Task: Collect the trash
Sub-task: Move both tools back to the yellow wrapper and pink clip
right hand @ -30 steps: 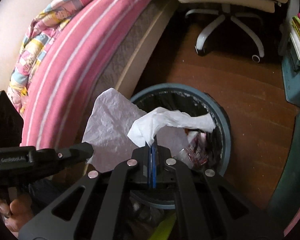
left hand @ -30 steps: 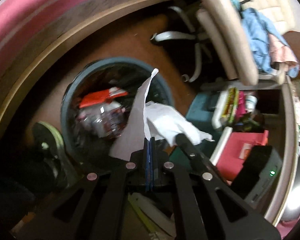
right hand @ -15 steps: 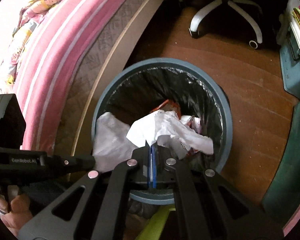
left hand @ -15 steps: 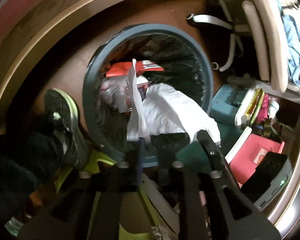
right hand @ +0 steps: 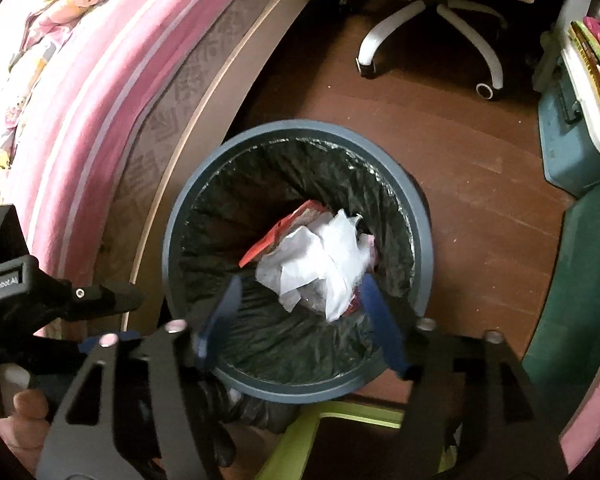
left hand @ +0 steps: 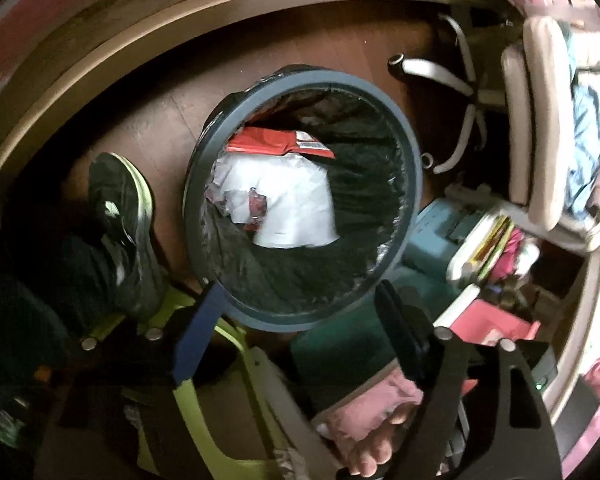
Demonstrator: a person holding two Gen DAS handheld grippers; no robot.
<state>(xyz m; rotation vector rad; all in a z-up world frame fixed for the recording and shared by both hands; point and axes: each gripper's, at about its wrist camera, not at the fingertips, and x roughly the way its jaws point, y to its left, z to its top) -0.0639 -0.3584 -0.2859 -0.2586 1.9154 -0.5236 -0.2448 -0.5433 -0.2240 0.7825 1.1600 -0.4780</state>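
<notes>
Both the left gripper and right gripper are opening wide, empty, above the bin.

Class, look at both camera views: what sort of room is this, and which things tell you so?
Probably a bedroom with a study corner: a bed with pink striped bedding, a swivel office chair, and a lined waste bin on the wooden floor.

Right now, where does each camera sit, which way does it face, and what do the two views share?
Left wrist: on the left gripper, facing steeply down into the bin; its jaws are opening with nothing between them; a shoe and fingers show.
Right wrist: on the right gripper, facing down over the bin; its jaws are opening, also clear; the left gripper and a hand show.
Shared: bin, white paper, red wrapper, chair base.
</notes>
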